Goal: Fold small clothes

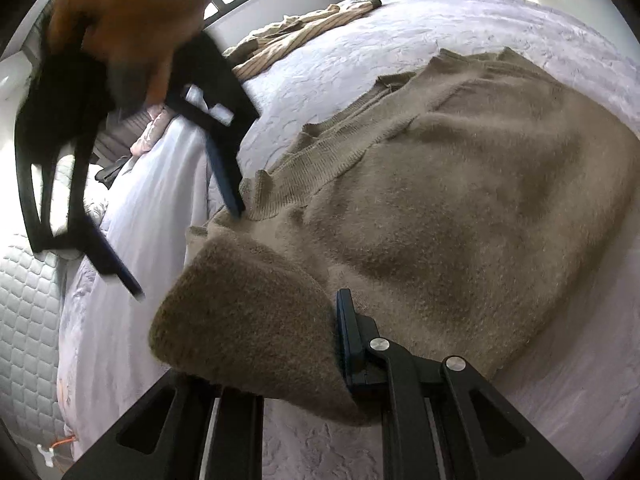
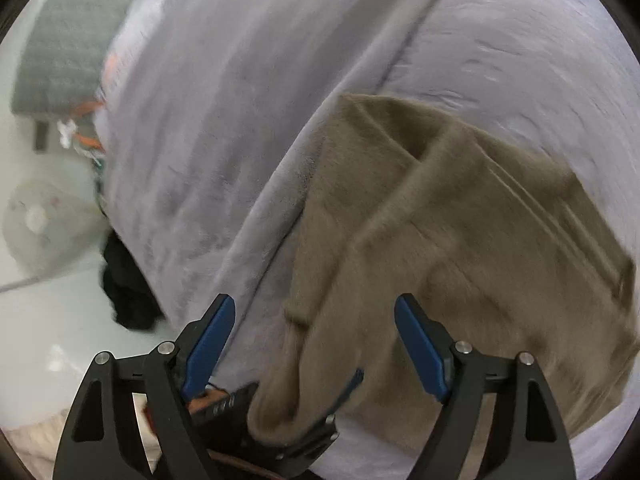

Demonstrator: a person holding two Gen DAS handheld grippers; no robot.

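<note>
A fuzzy taupe knit sweater [image 1: 460,200] lies spread on a lavender bedspread [image 1: 400,48]. My left gripper [image 1: 280,340] is shut on a lifted fold of the sweater near its edge; only its right blue pad [image 1: 348,340] shows, the other is under the cloth. My right gripper [image 1: 192,248] shows in the left wrist view, held by a hand, open, one finger tip touching the ribbed hem. In the right wrist view my right gripper [image 2: 314,320] is open above the sweater [image 2: 460,248], and the left gripper [image 2: 320,424] shows below, gripping the cloth.
A striped beige garment [image 1: 296,36] lies at the far side of the bed. The bed edge drops off left to a white quilted mattress side [image 1: 28,292] and a pale floor [image 2: 48,328] with a dark bundle [image 2: 128,292] and a fan [image 2: 44,224].
</note>
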